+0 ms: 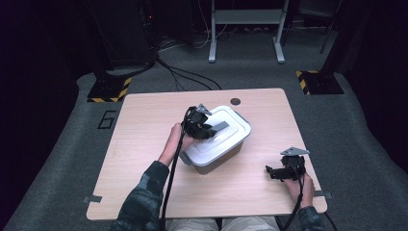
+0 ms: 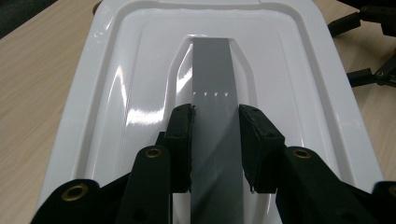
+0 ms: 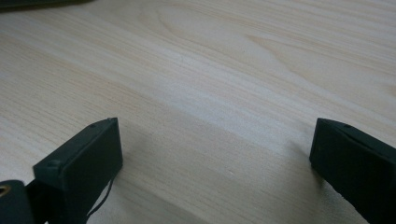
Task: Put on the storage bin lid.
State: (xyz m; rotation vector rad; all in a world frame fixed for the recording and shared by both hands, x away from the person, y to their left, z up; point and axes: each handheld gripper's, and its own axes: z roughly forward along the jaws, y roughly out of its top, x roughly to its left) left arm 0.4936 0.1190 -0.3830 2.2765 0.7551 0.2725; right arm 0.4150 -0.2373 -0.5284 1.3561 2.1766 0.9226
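Note:
A grey storage box with a white lid (image 1: 219, 137) sits near the middle of the wooden table (image 1: 144, 159). A grey handle (image 2: 214, 84) runs along the lid's (image 2: 116, 93) centre. My left gripper (image 2: 215, 149) is over the lid, its two pads pressed against the sides of that handle; from above, the left gripper (image 1: 207, 130) sits at the lid's left part. My right gripper (image 1: 270, 172) rests low at the table's front right, jaws pointing left. Its jaws stand wide apart over bare wood in the right gripper view, and the right gripper (image 3: 215, 158) holds nothing.
A round dark cable hole (image 1: 235, 101) is in the table's far edge behind the box. Grey carpet surrounds the table, with yellow-black stand feet (image 1: 109, 89) and a white frame (image 1: 245, 29) farther back. The right gripper's jaws (image 2: 369, 46) appear at the far right of the left gripper view.

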